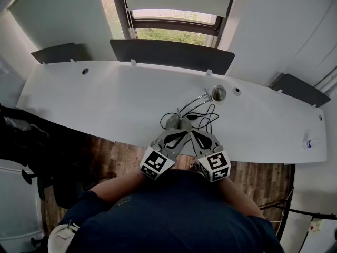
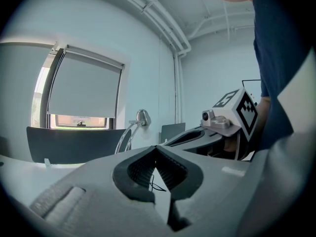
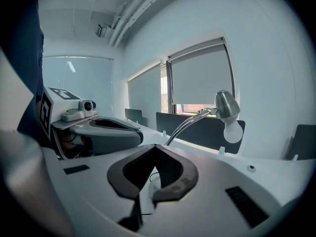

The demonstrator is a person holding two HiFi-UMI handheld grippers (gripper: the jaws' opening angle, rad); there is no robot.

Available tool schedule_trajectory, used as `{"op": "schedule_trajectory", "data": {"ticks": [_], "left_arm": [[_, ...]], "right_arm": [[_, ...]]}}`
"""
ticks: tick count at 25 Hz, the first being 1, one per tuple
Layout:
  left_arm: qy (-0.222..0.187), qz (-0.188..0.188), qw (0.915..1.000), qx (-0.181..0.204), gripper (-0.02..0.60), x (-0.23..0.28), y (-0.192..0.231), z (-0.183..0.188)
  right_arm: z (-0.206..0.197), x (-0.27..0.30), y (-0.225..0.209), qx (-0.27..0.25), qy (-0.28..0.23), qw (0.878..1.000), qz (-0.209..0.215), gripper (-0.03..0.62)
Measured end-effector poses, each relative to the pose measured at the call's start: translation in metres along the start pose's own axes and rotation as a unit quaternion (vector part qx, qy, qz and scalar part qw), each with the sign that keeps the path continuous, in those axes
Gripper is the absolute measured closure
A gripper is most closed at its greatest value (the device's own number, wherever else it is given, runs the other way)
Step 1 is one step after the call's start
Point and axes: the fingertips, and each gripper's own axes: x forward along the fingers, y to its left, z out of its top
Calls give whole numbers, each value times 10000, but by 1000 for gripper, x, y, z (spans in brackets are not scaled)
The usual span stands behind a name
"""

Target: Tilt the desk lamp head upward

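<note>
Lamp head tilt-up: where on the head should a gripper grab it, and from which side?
Likely the silver shade of the lamp head, across its body just above the bulb, coming from the desk's near edge. The head hangs bulb-down at the end of the curved arm, so the shade faces the right gripper, which is shut now; the bulb is round and fragile.

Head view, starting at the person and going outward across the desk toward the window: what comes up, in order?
Person's dark blue top → left gripper and right gripper side by side, both shut and empty → desk lamp base → lamp head → dark partition panel → window.
</note>
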Motion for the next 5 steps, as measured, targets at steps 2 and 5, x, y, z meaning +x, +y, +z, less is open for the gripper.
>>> {"op": "schedule_trajectory", "data": {"ticks": [2,5], "left_arm": [[26,-17,10000,-1,575,0,0,-1],[-4,9,10000,-10,575,1,1,0]], "right_arm": [[-1,0,-1,-13,-4,10000,3,585],[1,1,-1,-4,-21,10000,-4,585]]}}
